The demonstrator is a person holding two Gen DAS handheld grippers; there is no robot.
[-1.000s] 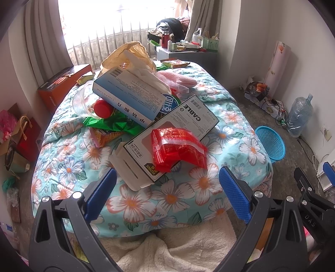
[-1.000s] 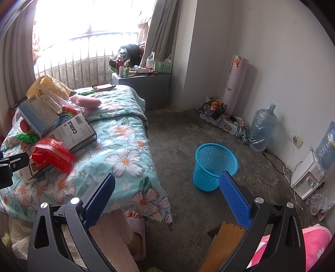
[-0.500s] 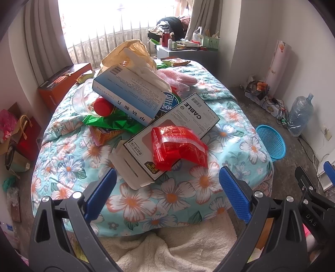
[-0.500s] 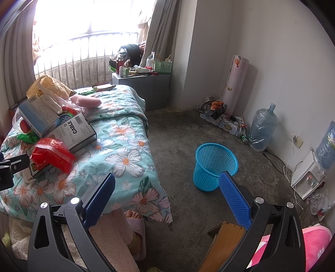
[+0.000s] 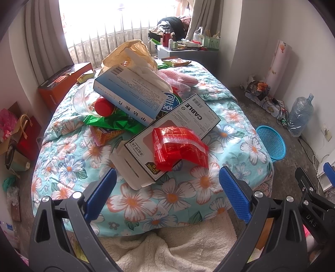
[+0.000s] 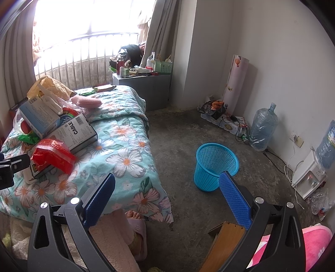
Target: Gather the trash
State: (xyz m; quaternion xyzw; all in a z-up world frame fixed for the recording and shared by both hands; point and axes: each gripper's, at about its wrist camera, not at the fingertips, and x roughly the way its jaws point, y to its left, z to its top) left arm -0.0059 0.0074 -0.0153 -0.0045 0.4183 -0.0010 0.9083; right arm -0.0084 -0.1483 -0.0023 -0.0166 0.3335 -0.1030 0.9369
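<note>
bright daylight blows out the window (image 5: 100, 18), fisheye edges bend and vignette dark

left gripper (image 5: 167, 194) jaws wide, empty | red bag (image 5: 180, 144) atop cable box (image 5: 167, 134) | bed (image 5: 236, 134)

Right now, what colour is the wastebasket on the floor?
Bright blue wastebasket, clearest in the right wrist view.

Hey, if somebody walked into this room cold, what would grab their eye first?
Probably the heap of trash piled on the floral bedspread, topped by a crumpled red plastic bag lying on a white box marked CABLE. Next, the bright blue mesh basket standing upright on the bare concrete floor beside the bed. Both the left gripper and right gripper hang open, holding nothing.
</note>
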